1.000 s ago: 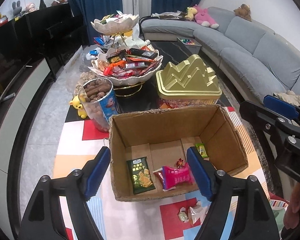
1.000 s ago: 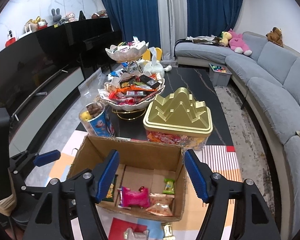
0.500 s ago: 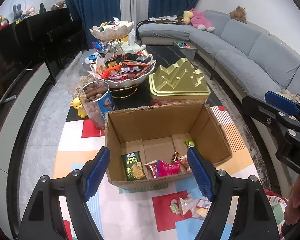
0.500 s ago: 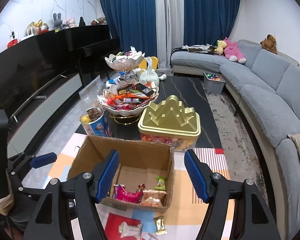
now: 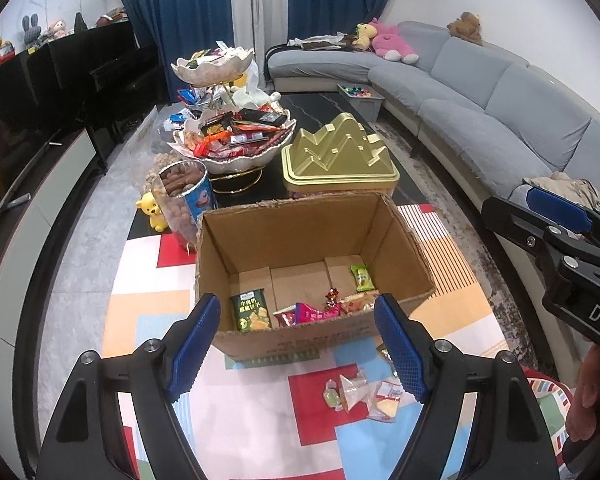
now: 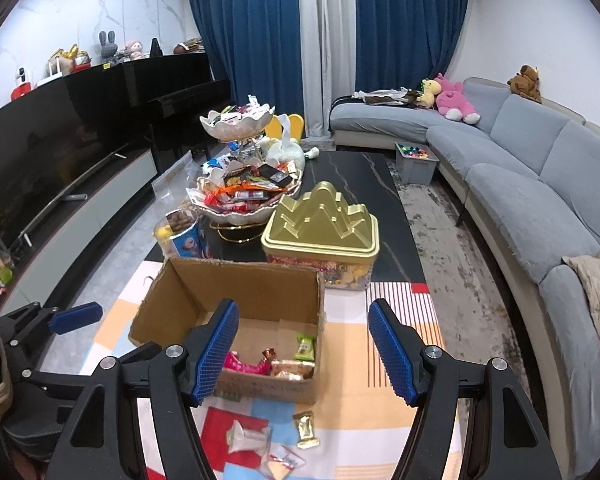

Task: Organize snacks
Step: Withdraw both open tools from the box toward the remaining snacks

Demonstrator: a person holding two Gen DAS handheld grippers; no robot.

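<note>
An open cardboard box (image 5: pixel 300 232) (image 6: pixel 256 292) stands on the patterned tablecloth. Inside lie a green cracker packet (image 5: pixel 250 315), a pink packet (image 5: pixel 316 314) (image 6: pixel 244 365) and a small green sweet (image 5: pixel 361 278) (image 6: pixel 305 346). Loose wrapped snacks (image 5: pixel 360 394) lie on the cloth in front of the box; in the right wrist view they show as a gold sweet (image 6: pixel 306 430) and clear packets (image 6: pixel 248 438). My left gripper (image 5: pixel 298 350) is open and empty, above the box's near side. My right gripper (image 6: pixel 302 354) is open and empty, above the box's right near corner.
Behind the box stand a gold mountain-shaped tin (image 5: pixel 340 164) (image 6: pixel 322 226), a two-tier snack bowl stand (image 5: pixel 236 140) (image 6: pixel 244 196), and a tub of brown snacks (image 5: pixel 184 196) (image 6: pixel 182 234). A grey sofa (image 6: pixel 540 184) runs along the right; a TV unit (image 6: pixel 60 200) along the left.
Both grippers have pulled back and up from the box, so it looks smaller and lower. The loose snacks in front of the box have come into view. Both stay open.
</note>
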